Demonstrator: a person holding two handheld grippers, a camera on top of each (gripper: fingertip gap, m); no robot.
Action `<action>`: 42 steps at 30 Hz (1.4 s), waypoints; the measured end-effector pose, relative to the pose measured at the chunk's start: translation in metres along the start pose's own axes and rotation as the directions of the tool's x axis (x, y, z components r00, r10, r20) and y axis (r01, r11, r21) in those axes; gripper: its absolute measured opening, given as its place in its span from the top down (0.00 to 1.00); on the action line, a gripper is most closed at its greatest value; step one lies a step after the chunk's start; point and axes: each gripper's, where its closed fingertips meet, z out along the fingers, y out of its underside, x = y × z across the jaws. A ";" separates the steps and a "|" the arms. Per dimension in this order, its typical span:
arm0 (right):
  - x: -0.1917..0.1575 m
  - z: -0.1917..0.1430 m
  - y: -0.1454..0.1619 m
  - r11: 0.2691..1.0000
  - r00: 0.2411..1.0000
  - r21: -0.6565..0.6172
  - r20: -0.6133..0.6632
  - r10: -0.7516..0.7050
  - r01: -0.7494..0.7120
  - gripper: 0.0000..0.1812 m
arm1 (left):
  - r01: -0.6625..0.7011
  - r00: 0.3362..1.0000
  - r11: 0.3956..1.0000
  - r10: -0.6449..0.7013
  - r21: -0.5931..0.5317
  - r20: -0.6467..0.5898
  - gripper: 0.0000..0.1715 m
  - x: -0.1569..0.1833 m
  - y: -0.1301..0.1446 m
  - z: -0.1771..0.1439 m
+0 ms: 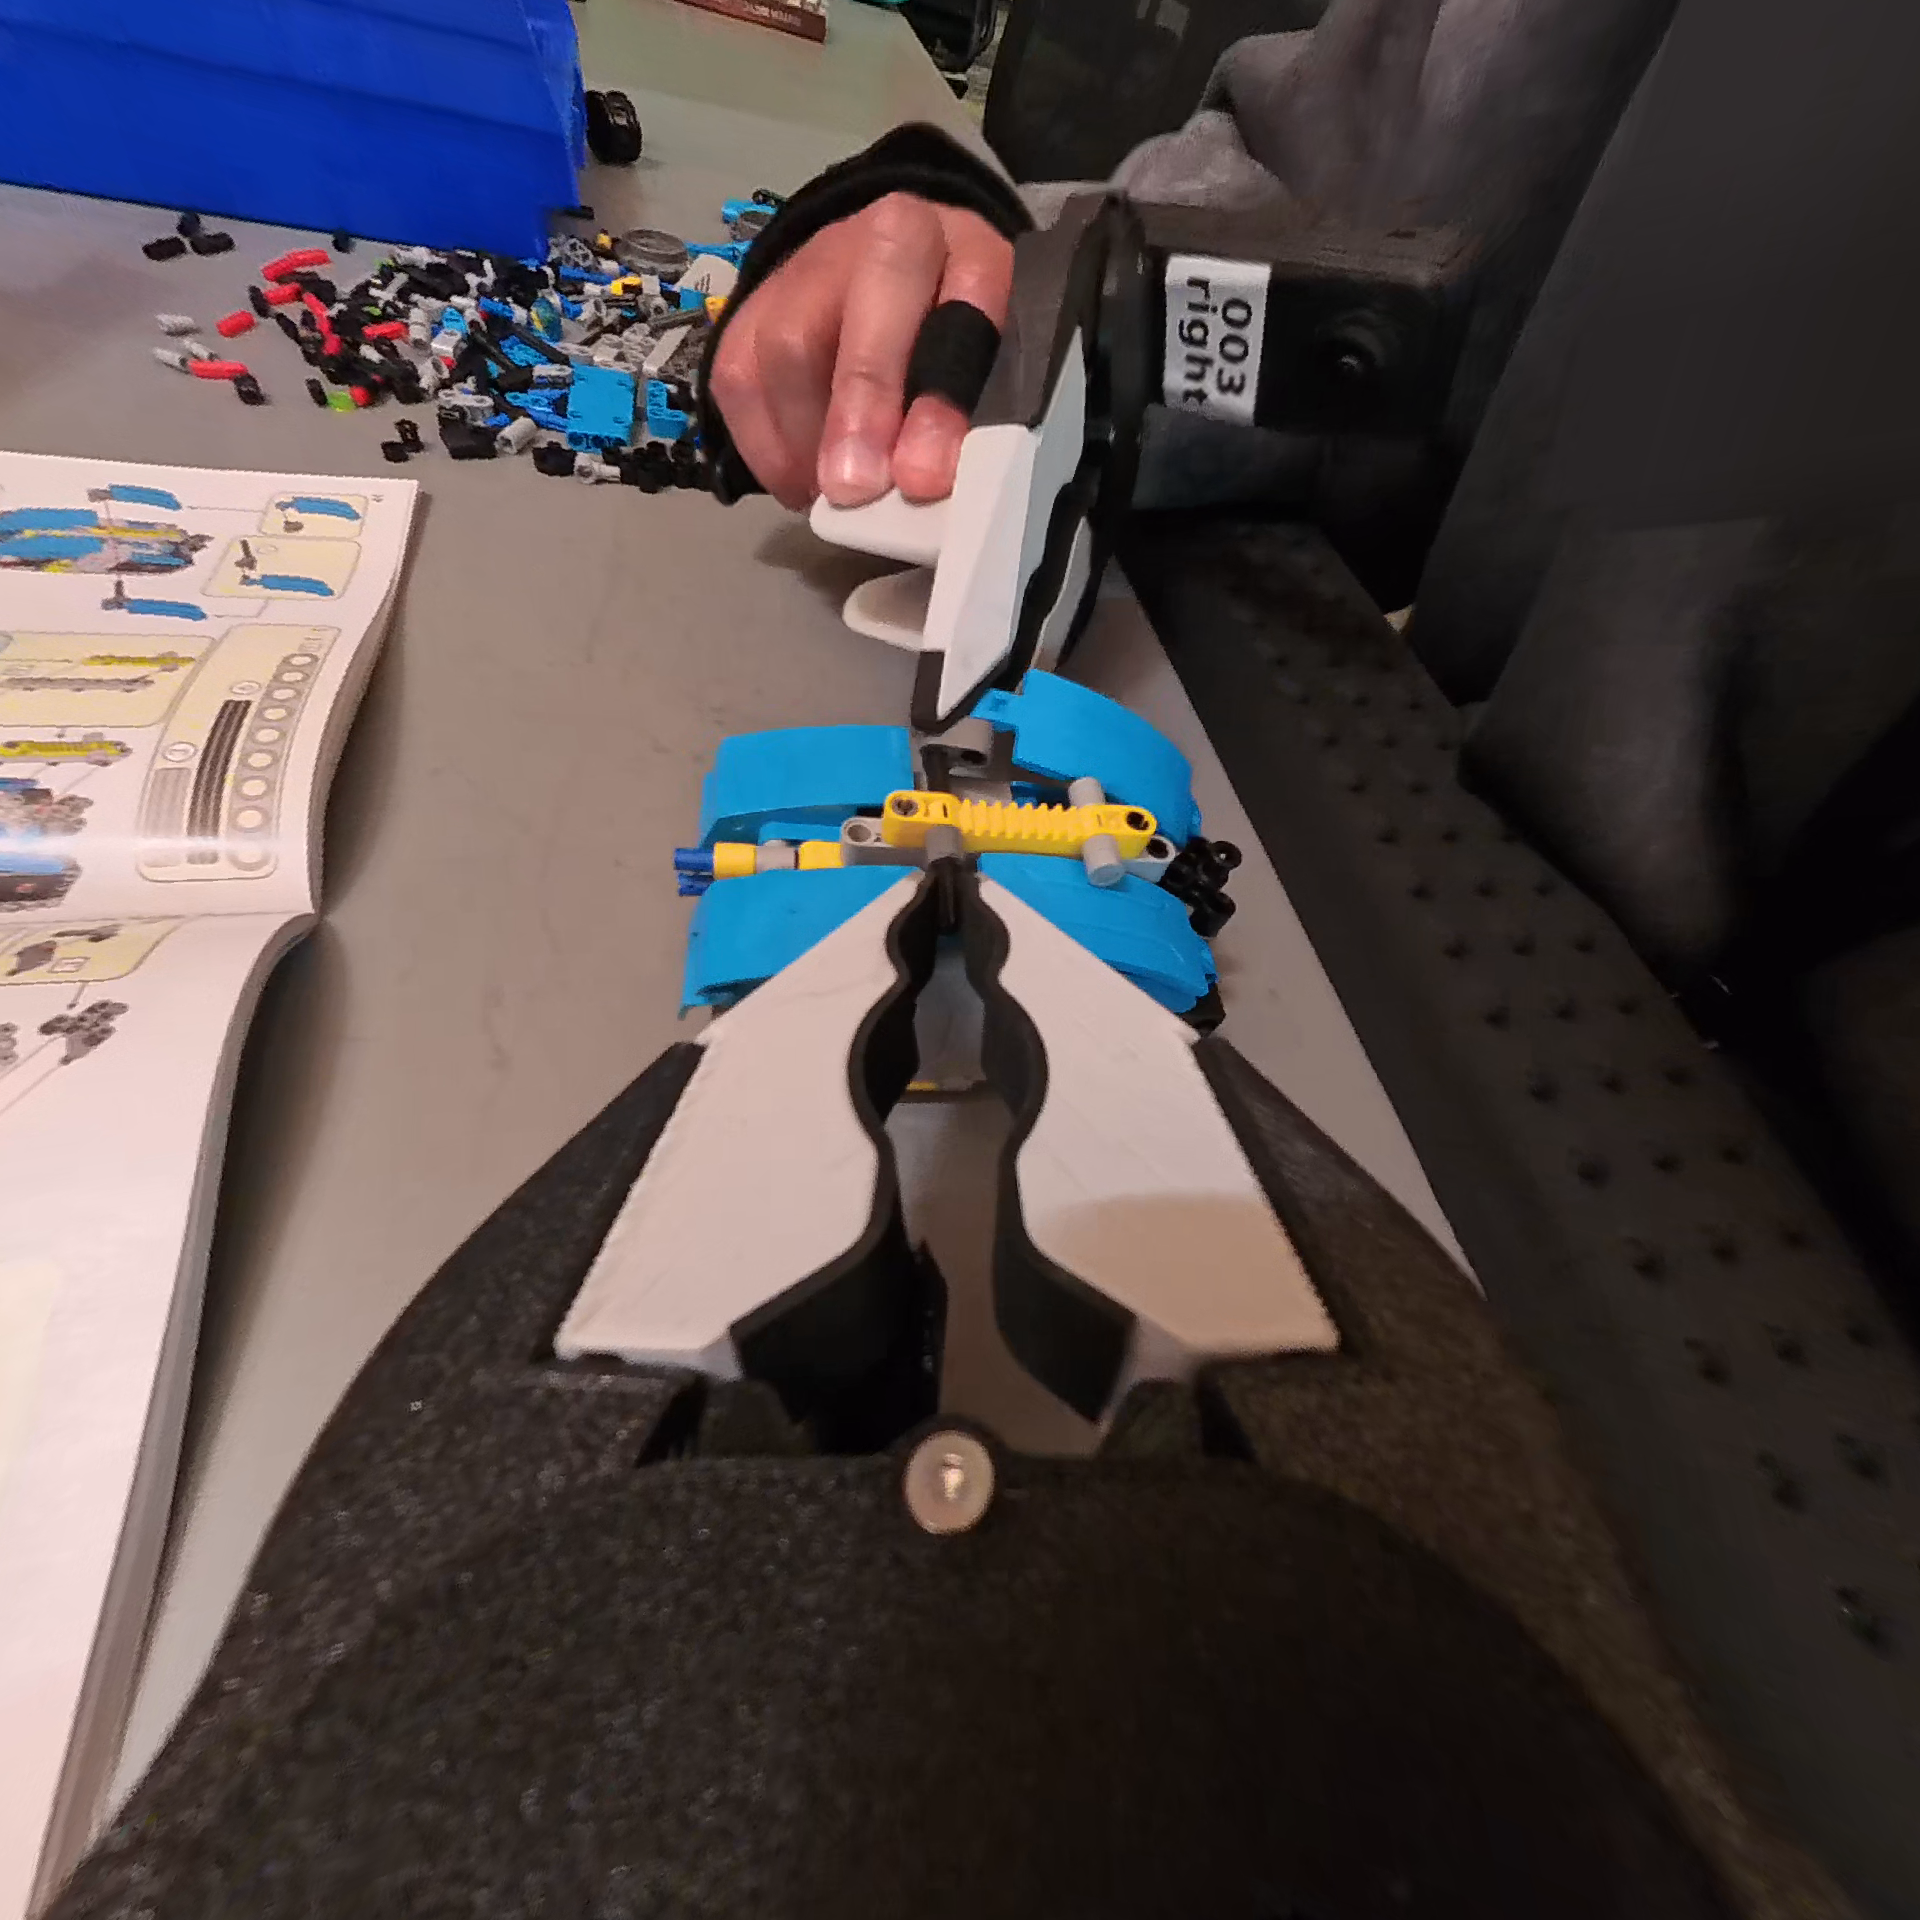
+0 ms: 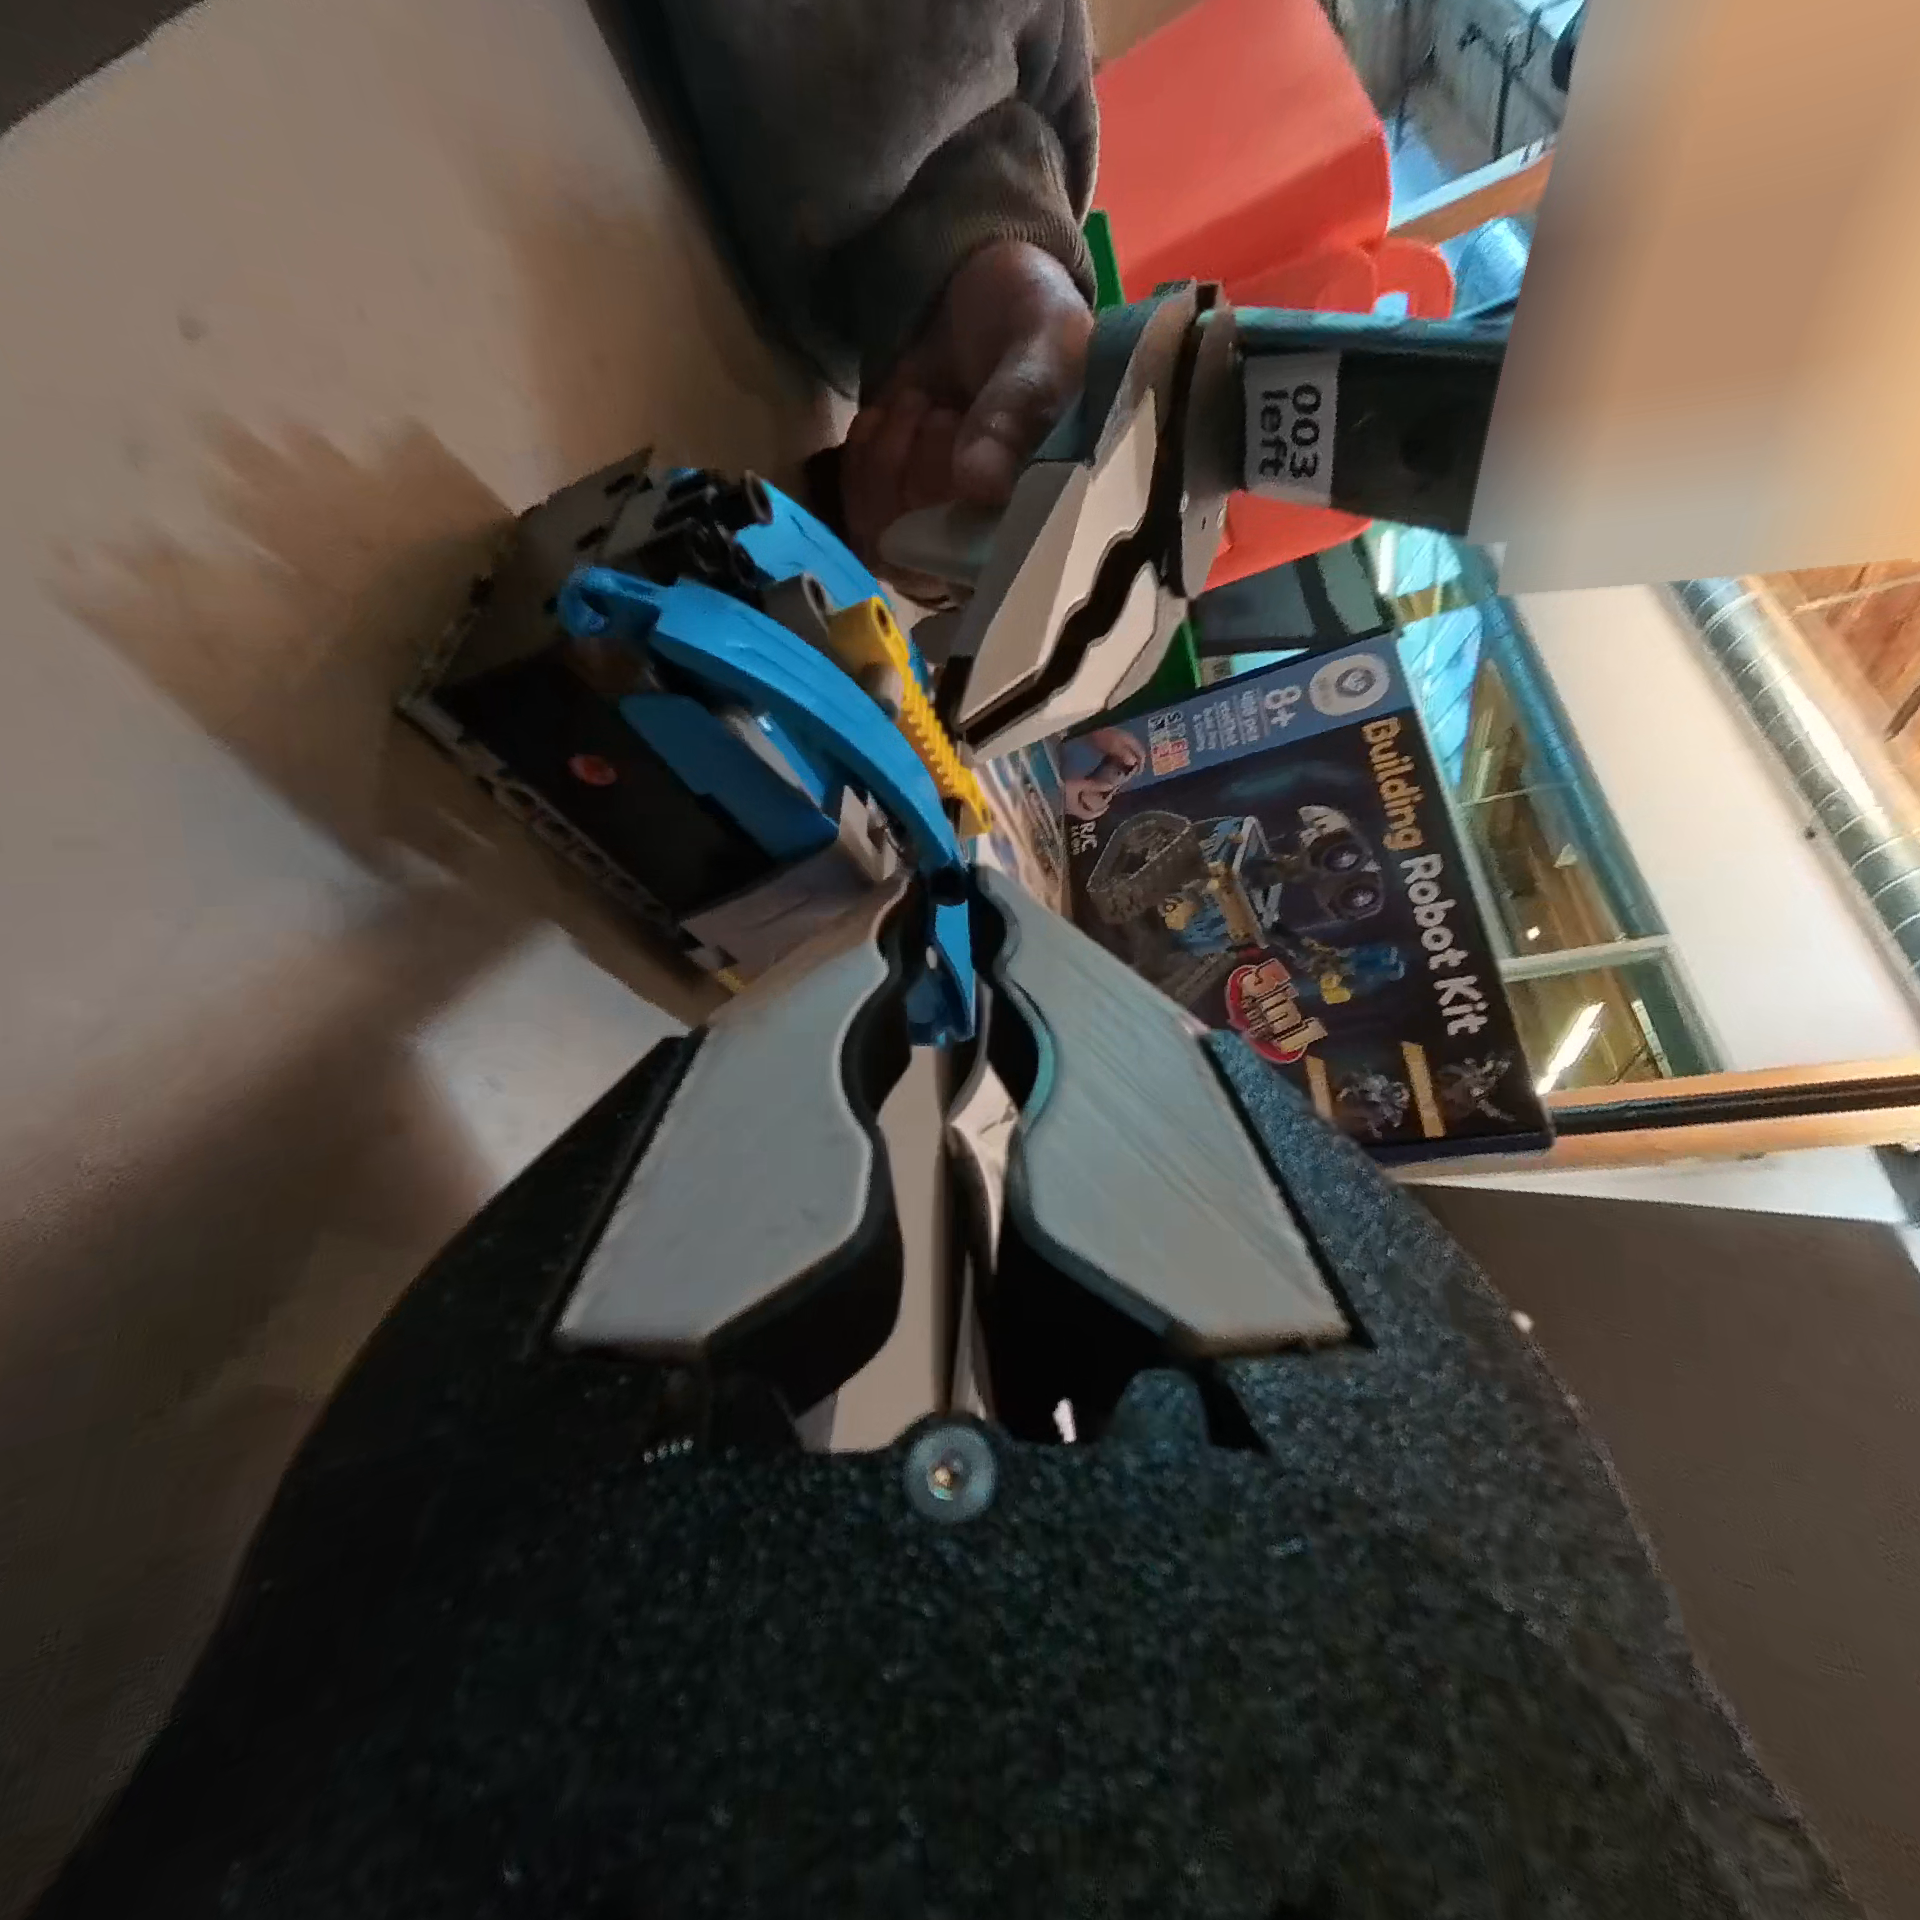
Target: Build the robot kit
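We have a half-built model [image 1: 940, 862] of blue curved panels on the grey table [image 1: 540, 727], right at the tips of our left claw [image 1: 948, 899]. A yellow toothed bar [image 1: 1013, 821] runs across its top, with grey pins beside it and black connectors at its right end. Our left claw is drawn narrow, its white fingers [image 1: 790, 1091] pinching a thin black pin [image 1: 948, 894] that stands up from the model's near side, just under the yellow bar.

From the far side our right claw [image 1: 940, 707] comes down onto the model, a hand [image 1: 842, 353] gripping its trigger. In the right wrist view that claw [image 2: 948, 914] is nearly closed on the edge of a blue panel [image 2: 945, 966], which runs between its fingers [image 2: 769, 1122]. The model [image 2: 665, 727] sits ahead and left of those tips, its black base and a red dot on view, the toothed bar [image 2: 930, 743] pointing up towards the left claw [image 2: 987, 727]. That one shows here narrow too, another hand [image 2: 966, 416] behind it.

Left of our left claw lies an open instruction booklet [image 1: 197, 831]. Beyond the model, ahead and left, loose bricks [image 1: 468, 343] are scattered in black, blue, red and grey, and further back stands a blue bin [image 1: 291, 114] with a black wheel [image 1: 613, 125] beside it. Right of our left claw the table ends at a dark perforated surface [image 1: 1558, 987].

Past our right claw's tips stands a kit box [image 2: 1299, 904] with a robot pictured on it, and an orange bin [image 2: 1236, 177] beyond that.
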 end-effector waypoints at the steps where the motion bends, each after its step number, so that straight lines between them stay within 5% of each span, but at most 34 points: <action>1: 0.000 0.000 0.000 1.000 1.000 0.015 -0.008 -0.010 0.010 0.97 | -0.006 1.000 1.000 0.006 0.000 0.003 0.98 0.000 0.000 0.000; 27: -0.001 0.000 -0.001 0.962 0.982 0.203 0.076 0.171 -0.183 0.96 | -0.008 0.999 1.000 0.008 -0.005 -0.038 0.98 0.000 0.000 0.001; 35: -0.003 -0.007 0.018 0.961 0.963 -0.059 0.021 0.270 -0.268 0.84 | -0.015 1.000 1.000 0.015 0.000 -0.005 0.98 0.000 0.000 -0.001; 40: -0.003 -0.022 0.039 0.813 0.823 -0.205 0.060 0.566 -0.544 0.76 | 0.010 0.999 1.000 -0.011 0.021 0.032 0.97 0.001 0.000 -0.005; 42: -0.001 -0.026 0.043 0.727 0.736 -0.230 0.061 0.674 -0.647 0.75 | 0.026 0.998 0.998 -0.029 0.060 0.053 0.89 -0.001 -0.004 -0.011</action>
